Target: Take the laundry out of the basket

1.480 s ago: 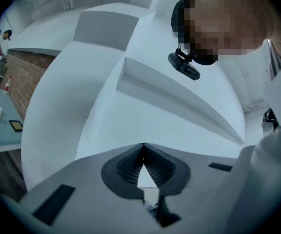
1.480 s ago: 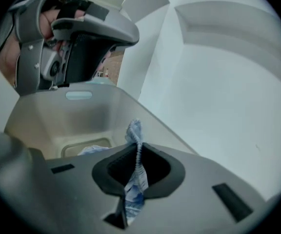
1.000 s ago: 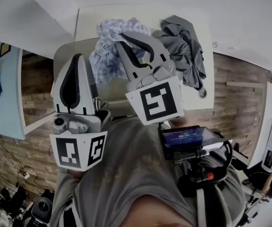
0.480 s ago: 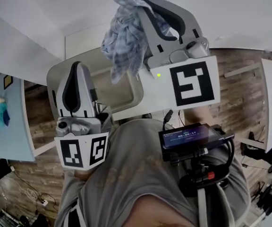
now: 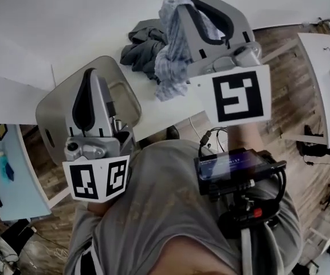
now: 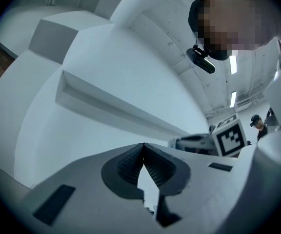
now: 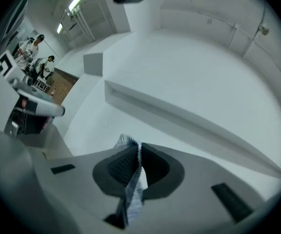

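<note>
The blue cloth (image 5: 166, 62), pinched in the closed right tool (image 5: 183, 3) over the bench's (image 5: 67, 22) near edge, should be laid beside the grey clothes (image 5: 141, 43), with the closed, empty left tool (image 5: 88, 73) kept clear.

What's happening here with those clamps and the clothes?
A person is emptying a laundry basket with two hand-held grippers. The right gripper is shut on a blue-and-white checked cloth, held up over the white table, where a grey garment already lies in a heap. The left gripper is shut and empty, above the basket, whose visible part looks empty.
</note>
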`<state>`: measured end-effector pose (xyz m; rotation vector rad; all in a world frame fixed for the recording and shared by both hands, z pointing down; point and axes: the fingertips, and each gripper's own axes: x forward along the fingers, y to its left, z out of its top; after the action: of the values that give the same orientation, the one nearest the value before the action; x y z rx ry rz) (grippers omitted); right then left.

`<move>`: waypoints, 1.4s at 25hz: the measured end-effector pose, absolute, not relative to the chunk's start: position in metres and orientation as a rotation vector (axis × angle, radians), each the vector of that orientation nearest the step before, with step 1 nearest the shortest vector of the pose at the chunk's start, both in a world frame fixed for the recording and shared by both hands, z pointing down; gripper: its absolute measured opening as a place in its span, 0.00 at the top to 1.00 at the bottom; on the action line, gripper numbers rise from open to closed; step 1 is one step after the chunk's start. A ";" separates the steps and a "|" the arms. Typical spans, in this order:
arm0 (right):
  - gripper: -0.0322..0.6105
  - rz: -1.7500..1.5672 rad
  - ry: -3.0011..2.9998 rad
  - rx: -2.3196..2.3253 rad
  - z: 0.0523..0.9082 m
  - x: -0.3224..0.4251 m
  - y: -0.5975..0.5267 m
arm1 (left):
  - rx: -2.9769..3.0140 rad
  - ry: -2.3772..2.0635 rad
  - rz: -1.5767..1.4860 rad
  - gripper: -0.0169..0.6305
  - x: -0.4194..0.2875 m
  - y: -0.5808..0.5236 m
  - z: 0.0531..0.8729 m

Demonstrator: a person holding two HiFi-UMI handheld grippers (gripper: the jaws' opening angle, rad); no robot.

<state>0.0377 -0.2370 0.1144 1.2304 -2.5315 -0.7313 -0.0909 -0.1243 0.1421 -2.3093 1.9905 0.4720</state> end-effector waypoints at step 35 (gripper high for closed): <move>0.72 -0.111 -2.279 0.672 0.366 0.100 -0.216 | -2.537 1.923 0.359 0.96 -0.017 -0.155 0.179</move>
<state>0.1000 -0.2161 0.3664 0.6718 -2.2791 -0.1108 -0.0175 -0.1554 0.1792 -2.5367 1.9234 0.3590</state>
